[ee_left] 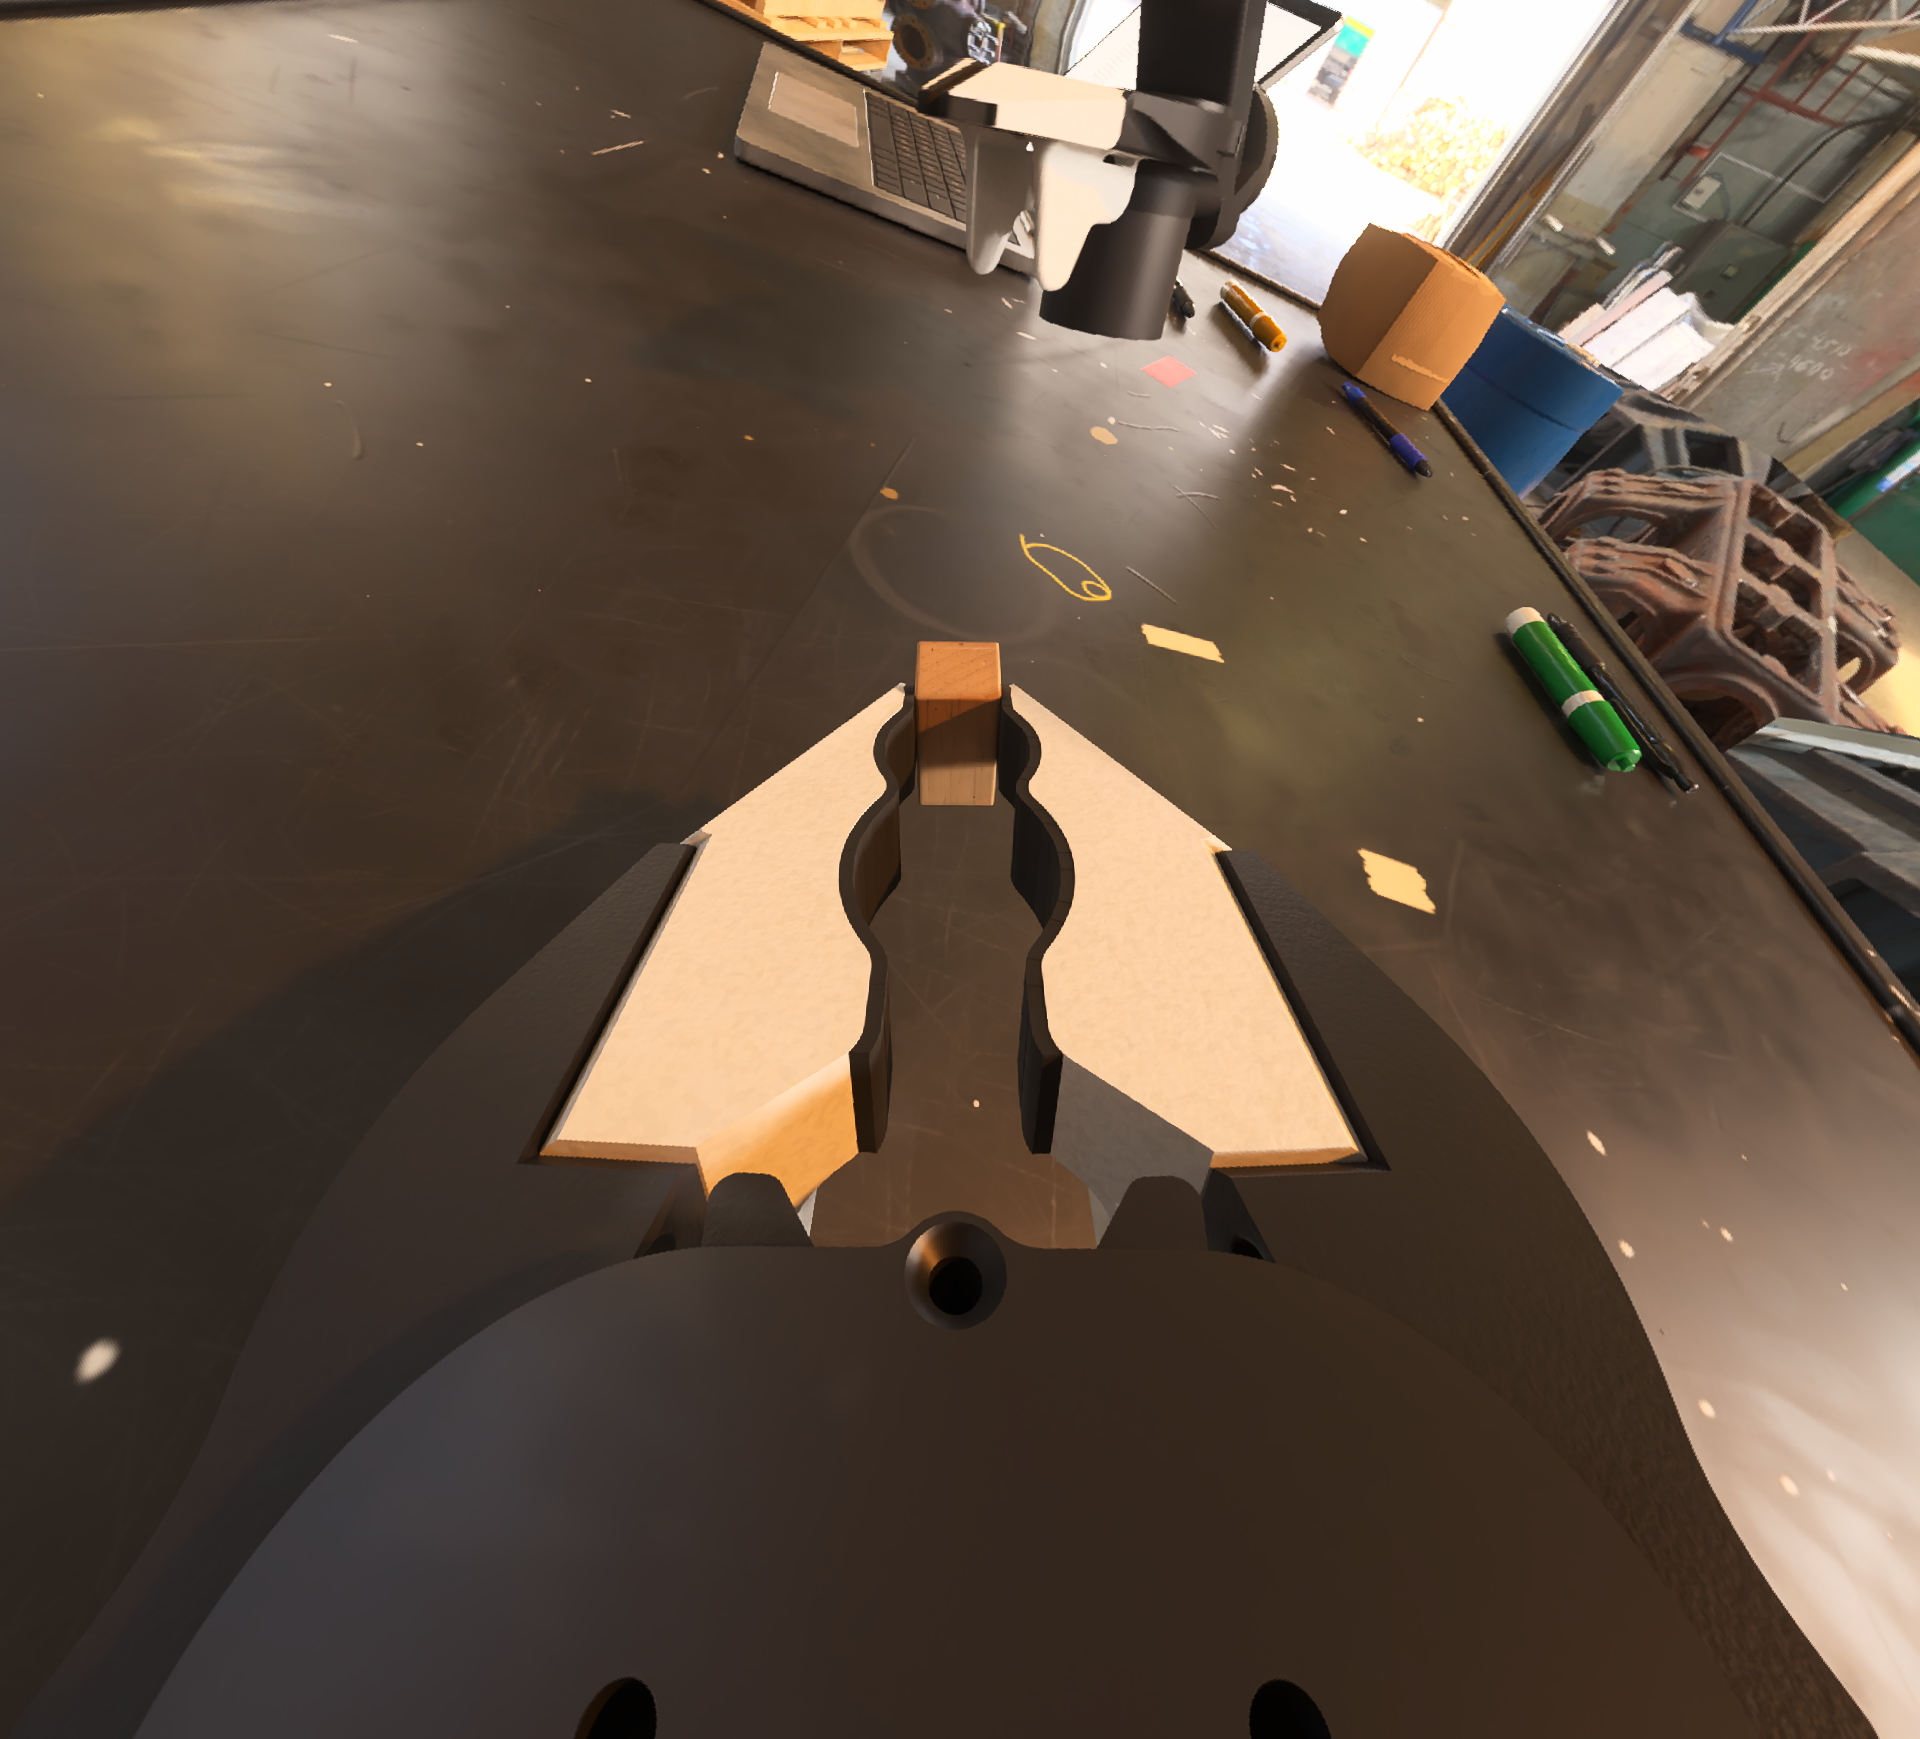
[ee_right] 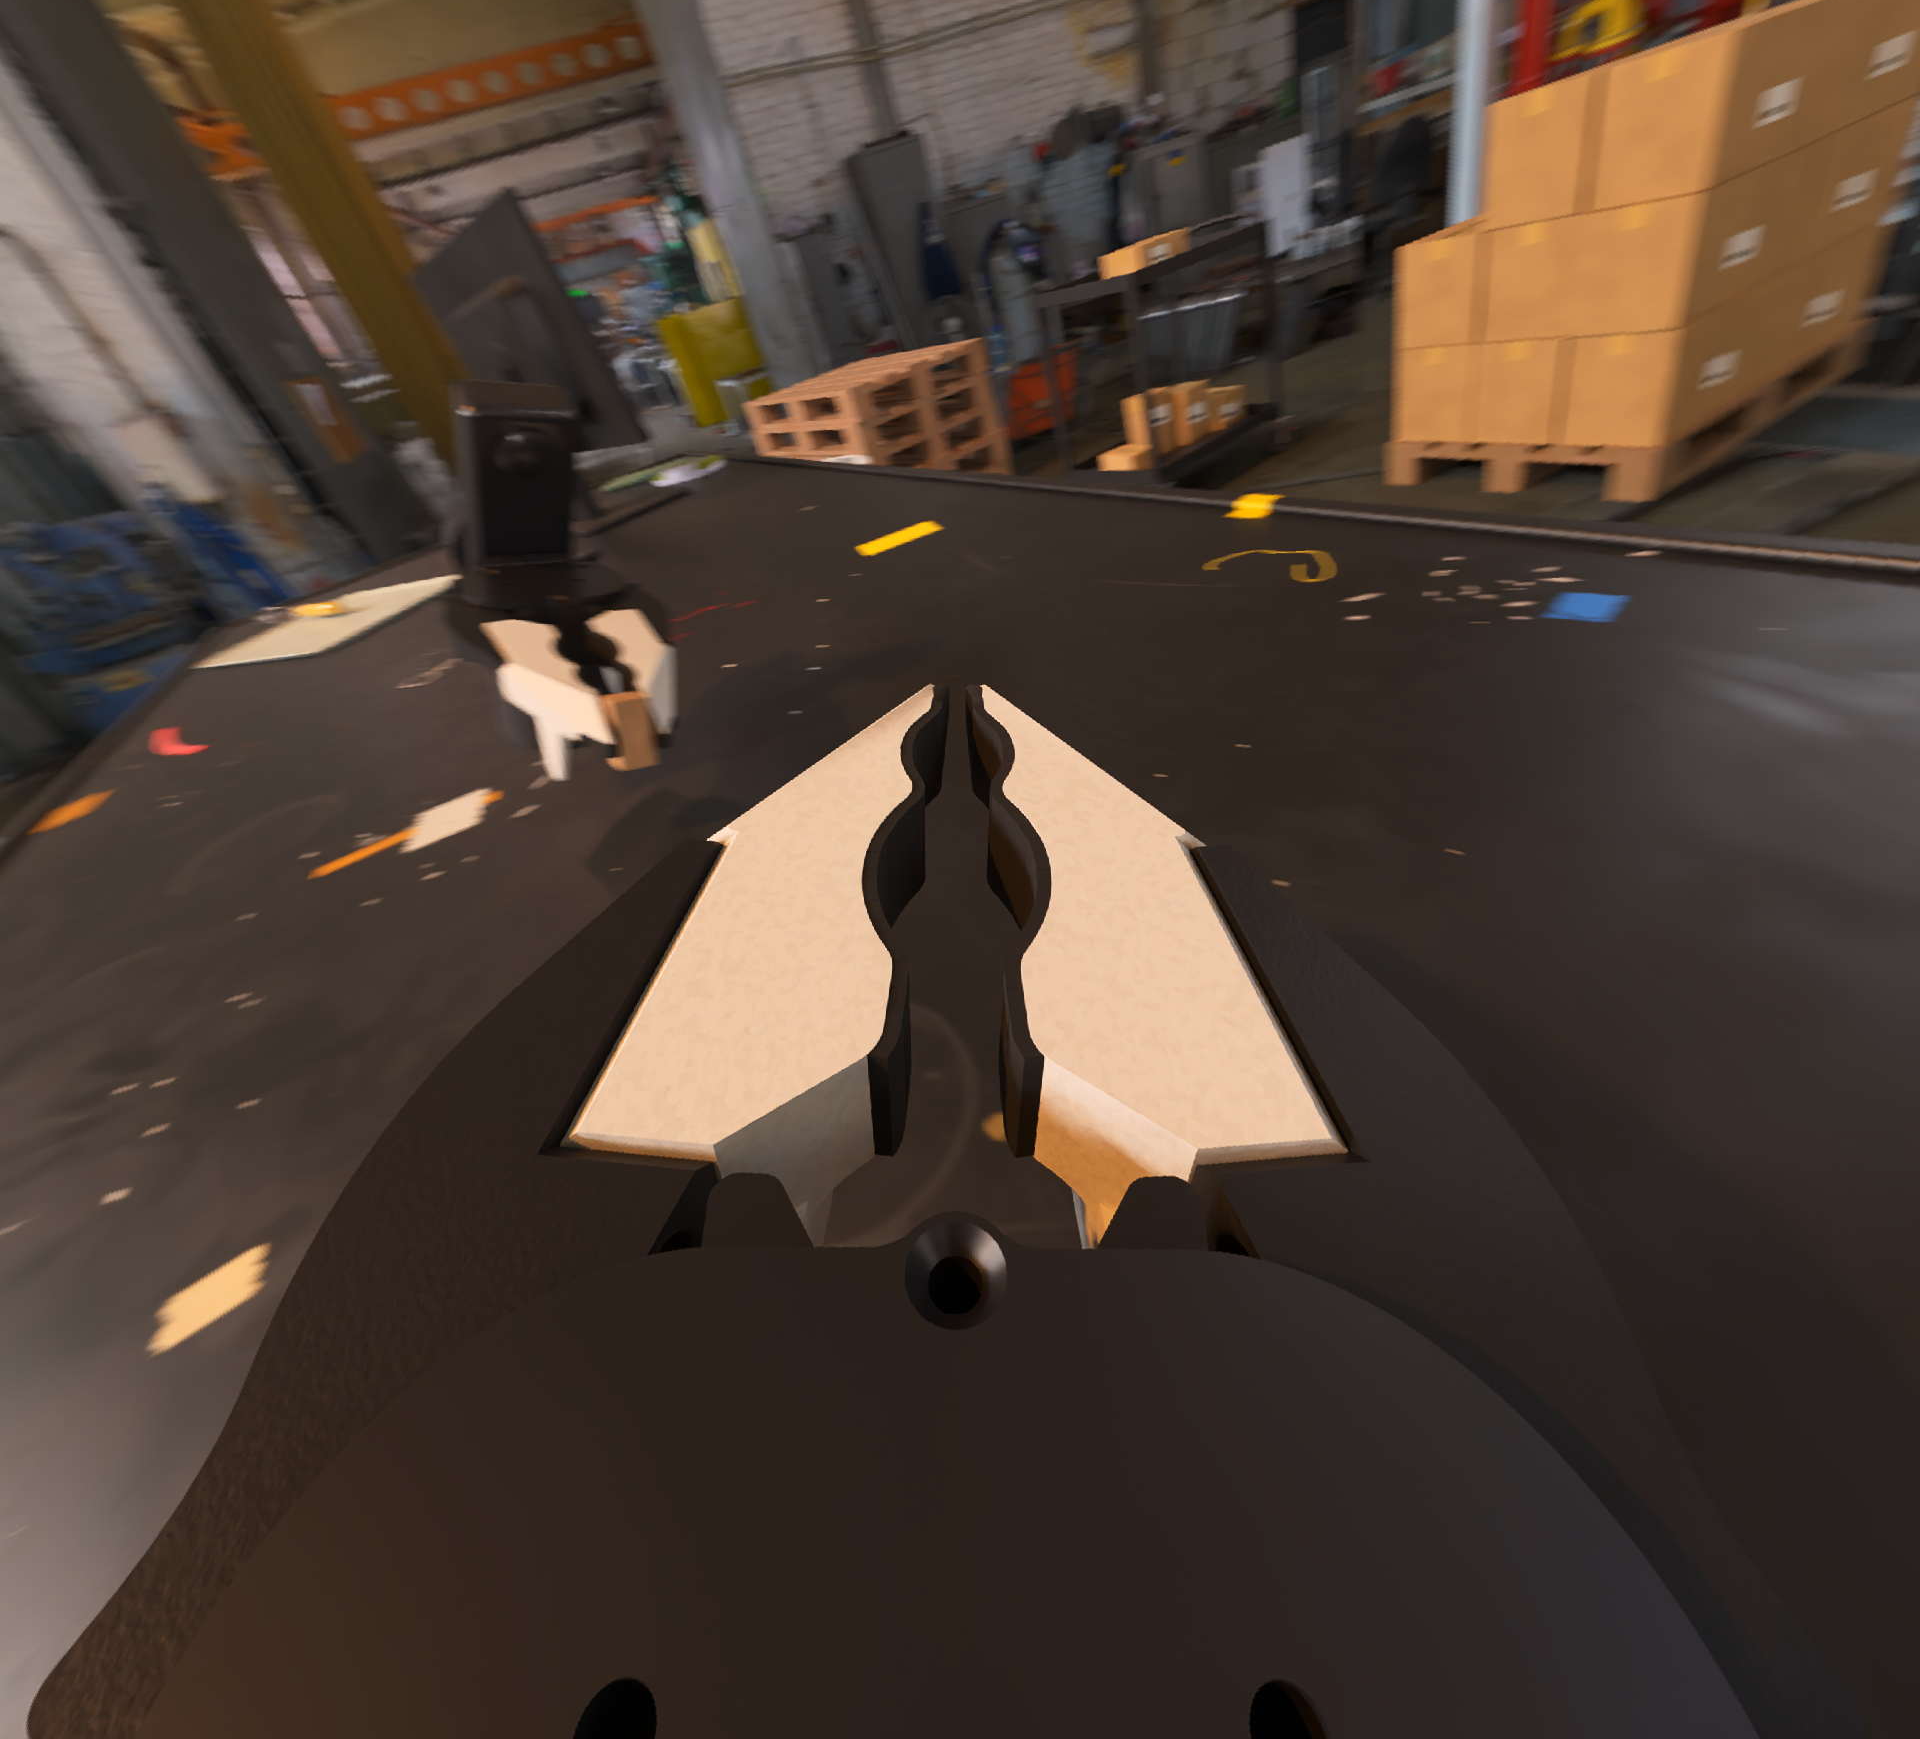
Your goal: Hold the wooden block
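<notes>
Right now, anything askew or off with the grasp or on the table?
Nothing alarming. The wooden block sits upright between the left gripper jaws, gripped only at the tips, so part of it pokes past them. The right gripper is shut and empty. Pens, a laptop and a cardboard box lie at the table's edge.

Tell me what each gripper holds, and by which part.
The left gripper holds the wooden block between its fingertips, pressing on two opposite side faces. The right gripper holds nothing; its fingers are nearly together.
</notes>
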{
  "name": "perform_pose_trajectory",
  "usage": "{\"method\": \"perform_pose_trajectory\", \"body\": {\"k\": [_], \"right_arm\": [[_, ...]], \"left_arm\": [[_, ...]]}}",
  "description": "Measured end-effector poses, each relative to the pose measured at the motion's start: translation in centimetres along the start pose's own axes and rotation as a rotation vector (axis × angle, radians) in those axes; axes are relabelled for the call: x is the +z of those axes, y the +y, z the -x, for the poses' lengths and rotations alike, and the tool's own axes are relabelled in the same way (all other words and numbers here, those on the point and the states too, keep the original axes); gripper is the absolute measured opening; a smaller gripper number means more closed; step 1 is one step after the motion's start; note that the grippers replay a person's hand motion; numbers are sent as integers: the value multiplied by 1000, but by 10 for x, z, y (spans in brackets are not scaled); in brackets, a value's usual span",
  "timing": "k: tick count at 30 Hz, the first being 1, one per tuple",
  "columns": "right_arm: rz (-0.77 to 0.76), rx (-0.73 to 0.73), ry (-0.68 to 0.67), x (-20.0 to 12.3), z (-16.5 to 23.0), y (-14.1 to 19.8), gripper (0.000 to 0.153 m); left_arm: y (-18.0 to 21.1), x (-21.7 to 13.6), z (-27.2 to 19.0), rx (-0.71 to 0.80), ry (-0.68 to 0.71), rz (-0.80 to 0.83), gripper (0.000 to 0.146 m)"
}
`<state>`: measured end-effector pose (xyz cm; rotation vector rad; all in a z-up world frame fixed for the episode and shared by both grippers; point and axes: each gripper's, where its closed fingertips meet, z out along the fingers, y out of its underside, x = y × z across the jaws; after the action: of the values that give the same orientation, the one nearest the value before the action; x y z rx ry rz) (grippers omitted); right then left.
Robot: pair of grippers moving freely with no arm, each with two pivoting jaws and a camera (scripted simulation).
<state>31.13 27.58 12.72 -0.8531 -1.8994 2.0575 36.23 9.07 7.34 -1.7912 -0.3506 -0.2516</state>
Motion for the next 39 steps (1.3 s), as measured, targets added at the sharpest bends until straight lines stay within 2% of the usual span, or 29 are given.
{"method": "perform_pose_trajectory", "body": {"k": [5, 8, 12, 14, 19, 21, 24, 30, 36, 39], "right_arm": [[-15, -42, 192, -16, -34, 1, 3], [-27, -7, 181, -17, -36, 2, 3], [47, -57, 242, -14, -42, 11, 3], [106, -87, 351, -14, -51, 16, 3], [210, -165, 817, -19, -75, 14, 3], [233, -237, 900, -15, -74, 11, 3], [285, -264, 958, -11, -77, 17, 3], [283, -226, 953, -10, -78, 23, 3], [230, -209, 922, -11, -66, 21, 3], [154, -190, 917, -10, -56, 12, 3]], "left_arm": [[0, 0, 0, 3, 0, 1, 14], [0, 0, 0, 4, -1, 0, 14], [0, 0, 0, 3, 0, 0, 14], [0, 0, 0, 2, 0, 0, 14], [0, 0, 0, -3, 2, 1, 14], [0, 0, 0, -3, 2, 2, 14], [0, 0, 0, 0, 1, 2, 14], [0, 0, 0, 3, 0, 3, 14], [0, 0, 0, 0, 1, 2, 14], [0, 0, 0, 2, 1, 2, 14]]}}
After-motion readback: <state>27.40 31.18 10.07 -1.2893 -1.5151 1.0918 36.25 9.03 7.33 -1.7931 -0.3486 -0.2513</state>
